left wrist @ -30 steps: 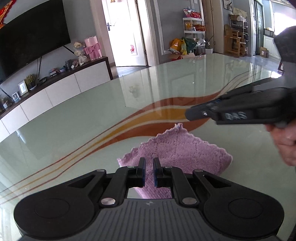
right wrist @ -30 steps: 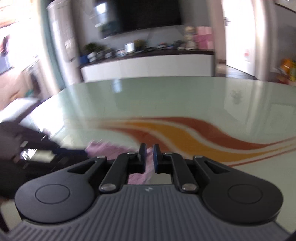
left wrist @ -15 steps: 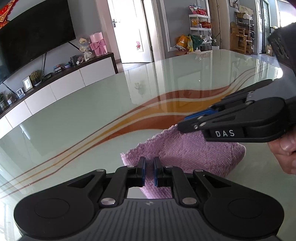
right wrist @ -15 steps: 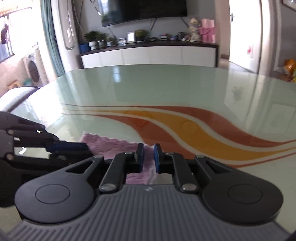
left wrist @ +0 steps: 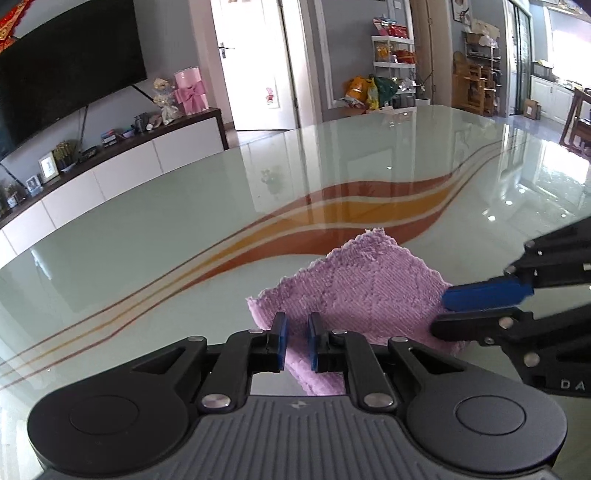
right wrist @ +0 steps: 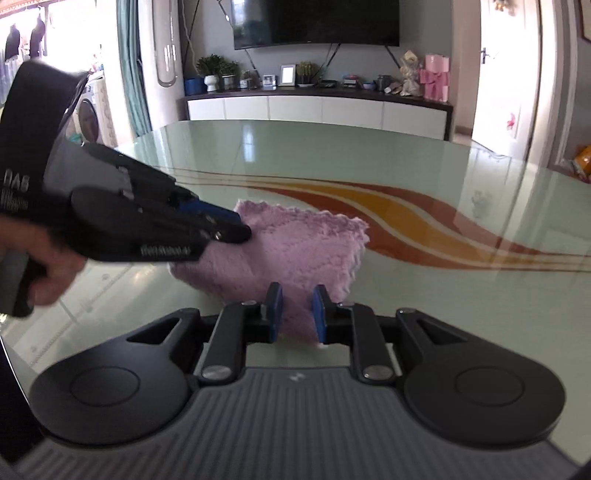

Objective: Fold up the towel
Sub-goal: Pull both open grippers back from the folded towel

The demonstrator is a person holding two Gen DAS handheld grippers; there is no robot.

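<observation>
A folded lilac towel (left wrist: 354,291) lies on the glass table (left wrist: 184,229); it also shows in the right wrist view (right wrist: 295,247). My left gripper (left wrist: 295,341) is at the towel's near left edge, its jaws a narrow gap apart with towel between them. My right gripper (right wrist: 297,314) is at the towel's near right corner, jaws slightly apart around the cloth. Each gripper shows in the other's view: the right gripper (left wrist: 443,314) at the towel's right corner, the left gripper (right wrist: 240,227) on its left edge.
The table has orange and brown wavy stripes (left wrist: 369,206). A white TV cabinet (right wrist: 317,110) with ornaments and a television (right wrist: 314,22) stand beyond the far edge. A doorway (left wrist: 255,62) and shelves (left wrist: 391,55) are further back.
The right gripper came down from above the towel to its near right corner. Both grippers' jaws have spread slightly. The towel has settled flatter on the table.
</observation>
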